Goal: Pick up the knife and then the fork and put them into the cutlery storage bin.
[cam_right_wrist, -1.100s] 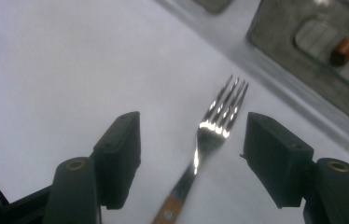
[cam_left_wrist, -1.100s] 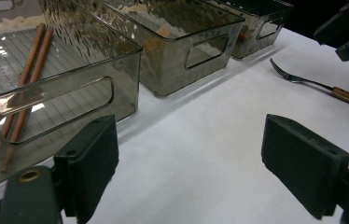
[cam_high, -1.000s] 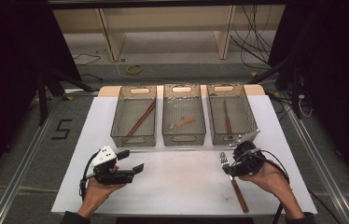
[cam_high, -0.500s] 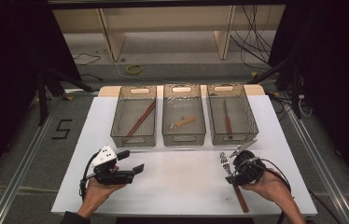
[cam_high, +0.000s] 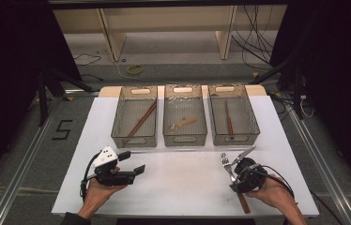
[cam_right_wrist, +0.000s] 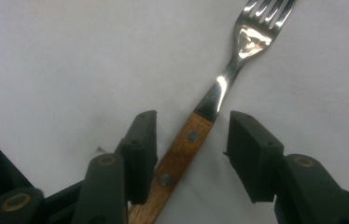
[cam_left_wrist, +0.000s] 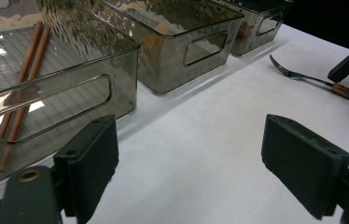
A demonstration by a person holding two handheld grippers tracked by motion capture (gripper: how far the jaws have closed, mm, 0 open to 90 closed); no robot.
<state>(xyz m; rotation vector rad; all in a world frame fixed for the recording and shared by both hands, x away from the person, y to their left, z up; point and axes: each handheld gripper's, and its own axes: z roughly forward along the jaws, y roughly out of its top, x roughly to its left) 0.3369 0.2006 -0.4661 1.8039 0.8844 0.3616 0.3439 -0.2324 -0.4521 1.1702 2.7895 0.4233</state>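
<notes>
On the white table (cam_high: 183,187), near the person's right edge, the wood-handled fork (cam_right_wrist: 196,135) lies flat, well short of the three smoked-plastic bins (cam_high: 184,122) that line the far side. Its long axis runs diagonally: tines away toward the bins, brown riveted handle back toward the person's right hand (cam_high: 270,194). The right gripper (cam_right_wrist: 191,144) sits directly over it, jaws straddling the handle just below the metal neck; they have just been closing, with the handle between them. Left pad is at or nearly at the wood, right pad clearly apart from it, so no clamp yet. Fork axis crosses the gap at a slant, not square to the pads, so the handle may swivel as they pinch. The left gripper (cam_left_wrist: 191,172) rests well apart at the table's left, jaws spread wide over bare surface, nothing between them; the fork is far off on its right. Right hand is much the nearer. Chopsticks (cam_left_wrist: 21,88) lie in the left bin.
</notes>
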